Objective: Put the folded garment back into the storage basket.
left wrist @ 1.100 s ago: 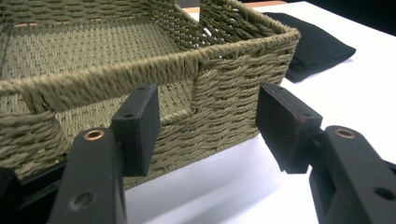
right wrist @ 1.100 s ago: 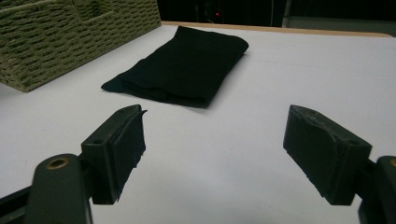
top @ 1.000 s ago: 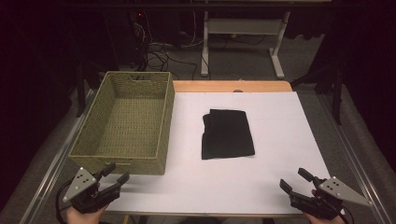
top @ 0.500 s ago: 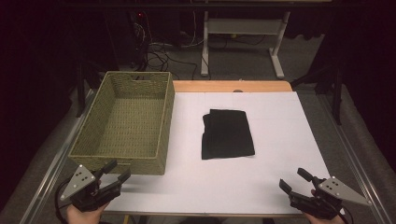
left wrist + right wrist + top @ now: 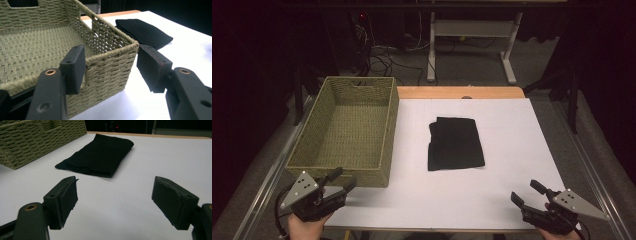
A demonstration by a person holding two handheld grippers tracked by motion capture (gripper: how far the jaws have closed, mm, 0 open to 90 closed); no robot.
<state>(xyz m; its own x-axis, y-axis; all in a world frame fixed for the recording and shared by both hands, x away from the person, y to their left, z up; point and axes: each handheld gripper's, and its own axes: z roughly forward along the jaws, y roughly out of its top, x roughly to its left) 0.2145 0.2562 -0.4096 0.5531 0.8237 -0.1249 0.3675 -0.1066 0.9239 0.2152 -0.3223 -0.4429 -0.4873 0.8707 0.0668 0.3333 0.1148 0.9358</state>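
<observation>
A folded black cloth (image 5: 456, 144) lies flat in the middle of the white table top (image 5: 512, 125). To its left stands a woven green basket (image 5: 389, 131) with nothing visible inside. My left gripper (image 5: 343, 178) hovers open just in front of the basket's near right corner. In the left gripper view the jaws (image 5: 112, 67) frame that corner of the basket (image 5: 107, 40) without gripping it, and the cloth (image 5: 145, 31) lies beyond. My right gripper (image 5: 526, 192) stands open at the table's near right edge. Its jaws (image 5: 117, 200) face the cloth (image 5: 98, 153), well short of it, with nothing between them.
A wooden strip (image 5: 459, 92) borders the table's far edge. Metal rails (image 5: 592, 165) run along both sides. Behind the table stand a white frame (image 5: 472, 30) and cables on a dark floor. The basket (image 5: 37, 137) sits at the far left in the right gripper view.
</observation>
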